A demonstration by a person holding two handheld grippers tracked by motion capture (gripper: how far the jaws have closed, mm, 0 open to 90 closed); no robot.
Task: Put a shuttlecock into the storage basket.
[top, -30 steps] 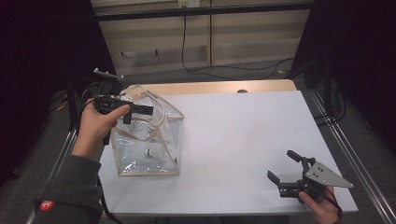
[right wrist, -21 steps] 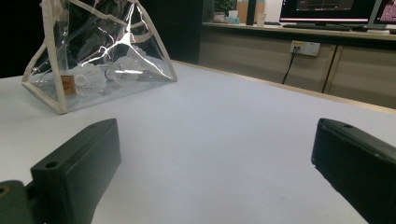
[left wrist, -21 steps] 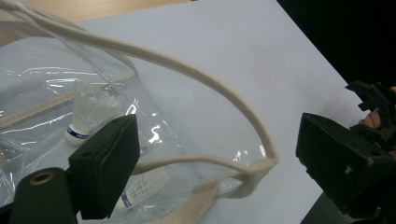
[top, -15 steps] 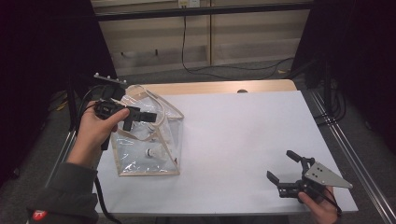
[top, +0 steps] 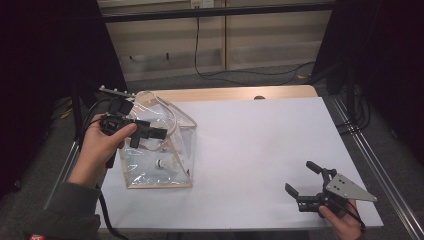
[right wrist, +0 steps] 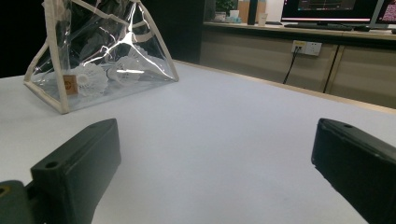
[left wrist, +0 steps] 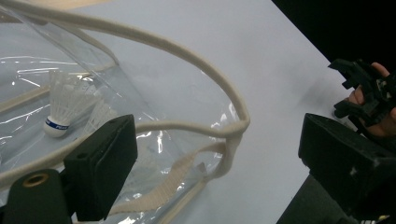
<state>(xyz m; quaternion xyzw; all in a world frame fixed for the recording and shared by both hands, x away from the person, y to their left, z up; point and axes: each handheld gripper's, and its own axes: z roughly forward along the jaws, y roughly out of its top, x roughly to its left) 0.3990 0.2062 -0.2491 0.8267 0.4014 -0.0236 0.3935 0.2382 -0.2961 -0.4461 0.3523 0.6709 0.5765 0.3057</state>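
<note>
Here's the clear bag (top: 165, 145), cream-trimmed, standing on the white table (top: 260, 150) at its left side, close to the near-left corner. It is peaked like a tent, its wide base flat on the surface. Inside, shuttlecocks: through the plastic I see one white shuttlecock (left wrist: 63, 109) with a blue band round its cork, lying on the bag's floor, and from my other side a second shuttlecock (right wrist: 88, 77) shows beside a small orange label.

The bag's cream handle (left wrist: 187, 56) arches right across in front of my left gripper (top: 150, 132), looping down to where it joins the rim. My left jaws have just been opening, and they stand wide now, one on either side of that rim and strap. Neither pad presses on anything, so I hold nothing there. The gripper hovers at the bag's top, at its left edge.

Well apart, at the near-right corner of the table, my right gripper (top: 305, 180) sits low over the surface, jaws spread wide, bare white table between them, pointing across towards the bag. Nothing gripped there either.
</note>
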